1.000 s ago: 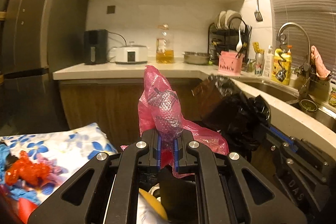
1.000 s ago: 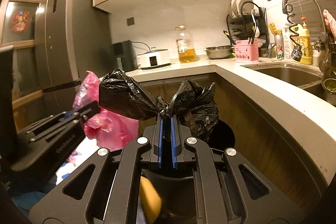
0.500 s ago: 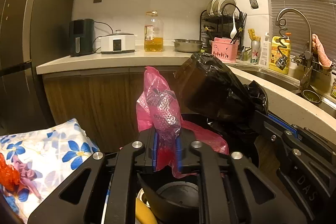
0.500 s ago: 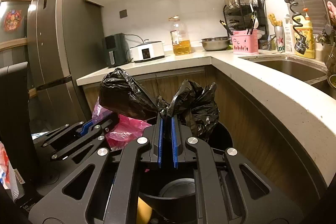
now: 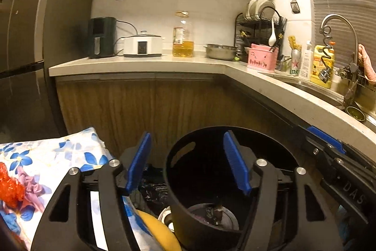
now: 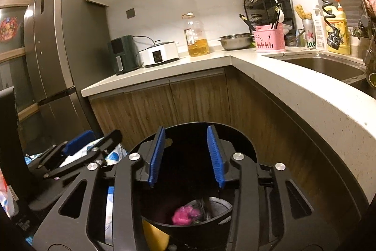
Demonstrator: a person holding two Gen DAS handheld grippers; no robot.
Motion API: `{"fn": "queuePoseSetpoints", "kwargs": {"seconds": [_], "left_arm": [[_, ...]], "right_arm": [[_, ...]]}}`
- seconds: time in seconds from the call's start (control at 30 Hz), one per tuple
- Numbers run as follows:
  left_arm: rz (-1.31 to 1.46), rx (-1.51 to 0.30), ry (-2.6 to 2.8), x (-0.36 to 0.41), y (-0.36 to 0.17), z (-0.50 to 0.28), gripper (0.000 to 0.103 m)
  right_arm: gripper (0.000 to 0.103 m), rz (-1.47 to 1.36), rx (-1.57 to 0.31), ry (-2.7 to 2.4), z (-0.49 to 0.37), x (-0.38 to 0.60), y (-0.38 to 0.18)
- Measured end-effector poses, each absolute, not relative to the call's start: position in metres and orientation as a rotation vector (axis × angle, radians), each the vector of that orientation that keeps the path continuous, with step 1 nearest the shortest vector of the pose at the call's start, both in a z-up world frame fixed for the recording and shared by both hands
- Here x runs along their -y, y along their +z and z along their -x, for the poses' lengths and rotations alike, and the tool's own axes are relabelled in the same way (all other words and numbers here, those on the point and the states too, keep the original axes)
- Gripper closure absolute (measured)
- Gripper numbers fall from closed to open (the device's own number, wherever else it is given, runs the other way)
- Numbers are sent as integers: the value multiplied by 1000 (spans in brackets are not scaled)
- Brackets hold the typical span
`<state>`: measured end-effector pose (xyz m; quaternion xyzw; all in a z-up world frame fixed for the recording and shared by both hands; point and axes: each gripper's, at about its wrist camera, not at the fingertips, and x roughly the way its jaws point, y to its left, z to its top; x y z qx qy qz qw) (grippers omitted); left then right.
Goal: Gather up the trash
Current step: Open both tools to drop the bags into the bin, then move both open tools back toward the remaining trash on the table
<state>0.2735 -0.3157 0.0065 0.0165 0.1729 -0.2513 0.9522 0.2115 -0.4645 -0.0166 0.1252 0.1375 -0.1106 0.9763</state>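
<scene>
A round black trash bin (image 5: 178,152) (image 6: 244,140) stands on the floor by the corner cabinets, right below both grippers. My left gripper (image 5: 188,161) hangs over the bin's left rim; its jaws are opening and nothing is between the blue pads. My right gripper (image 6: 186,154) hangs over the bin's mouth; its jaws are opening too, with nothing between them. Down in the bin lies the pink bag (image 6: 185,215). The black bag is out of sight; only dark, unclear shapes show at the bin's bottom (image 5: 211,215). Each gripper shows in the other's view, at the right (image 5: 329,147) and at the left (image 6: 77,145).
A blue-flowered cloth bag (image 5: 54,157) with red trash (image 5: 9,185) sits left of the bin; something yellow (image 5: 159,232) lies below. Wooden cabinets (image 6: 188,100) and an L-shaped counter (image 6: 293,91) with appliances, oil bottle, dish rack and sink (image 6: 322,65) wrap the corner. A fridge (image 6: 51,44) stands left.
Both grippers have opened. The pink bag has left the left gripper and the black bag the right one, and both have dropped out of the upper view. Both hands came nearer the bin.
</scene>
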Motion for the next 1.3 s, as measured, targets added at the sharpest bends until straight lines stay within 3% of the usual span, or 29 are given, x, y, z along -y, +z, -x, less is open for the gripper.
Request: {"fn": "queuePoseSetpoints", "kwargs": {"seconds": [0.13,0.3,0.7,0.73,1.3], "left_arm": [[-38,-356,-473,306,8,-269,32],[-61,-374,-425,291,7,-260,25],[-79,-376,-358,248,9,-222,10],[-70,-375,-357,241,9,-217,7],[-16,-331,-111,124,7,-149,6]], "right_arm": [[54,-253,-291,-228,-208,460,-19],[37,-252,-298,-252,-196,451,-19],[17,-204,-288,-314,-153,410,-8],[16,-202,-283,-320,-147,406,-7],[12,-170,-265,-248,-101,323,-14]]}}
